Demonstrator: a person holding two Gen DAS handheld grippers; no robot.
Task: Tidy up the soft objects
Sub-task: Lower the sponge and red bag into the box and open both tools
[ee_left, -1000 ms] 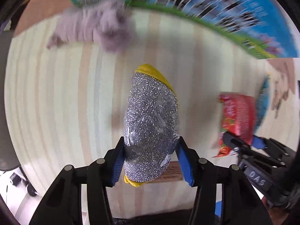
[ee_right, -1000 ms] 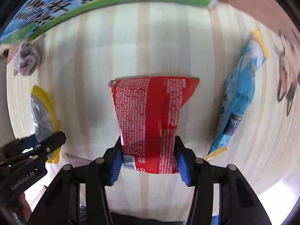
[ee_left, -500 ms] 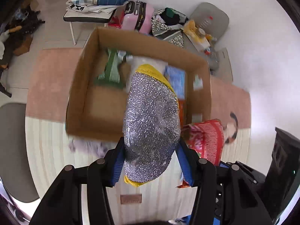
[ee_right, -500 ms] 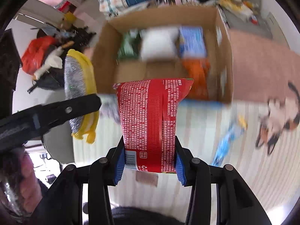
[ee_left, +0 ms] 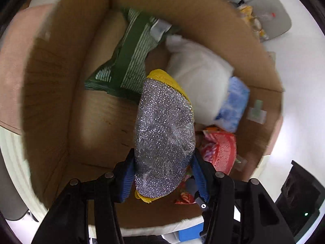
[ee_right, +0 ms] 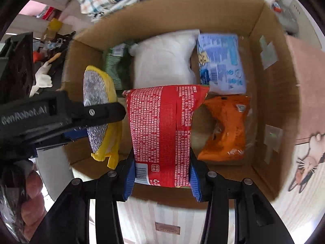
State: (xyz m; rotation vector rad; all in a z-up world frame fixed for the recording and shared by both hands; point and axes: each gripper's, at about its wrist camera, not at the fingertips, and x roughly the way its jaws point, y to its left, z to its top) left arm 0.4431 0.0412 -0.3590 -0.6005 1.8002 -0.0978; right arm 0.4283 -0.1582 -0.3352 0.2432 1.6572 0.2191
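Cardboard fills both views now — the cardboard box (ee_left: 50,93), which half a second ago sat ahead on the floor, has swung right under the two grippers. The left gripper (ee_left: 163,172) pinches the silver scouring sponge (ee_left: 164,142) between its blue pads, its yellow backing peeking out at top and bottom, and the sponge hangs inside the box walls above the bare floor of the box, where a second ago it was over the striped mat. Just beyond its tip lie the green striped packet (ee_left: 130,61) and the white pillow pack (ee_left: 201,81), with the blue tissue pack (ee_left: 233,105) to the right.

Over on the right wrist view, the right gripper (ee_right: 162,174) squeezes the red snack bag (ee_right: 162,132) by its lower end, the bag standing upright over the near edge of the box (ee_right: 284,101). Half a second back it was short of the box; now its top overlaps the white pillow pack (ee_right: 164,59) and the blue tissue pack (ee_right: 221,61), and the orange packet (ee_right: 225,128) lies just beside it on the right. The sponge (ee_right: 95,105), held in the left gripper (ee_right: 97,111), hangs close on the bag's left. In the left wrist view the red bag (ee_left: 219,148) shows just right of the sponge. The cat-print rug (ee_right: 306,158) is at the far right.
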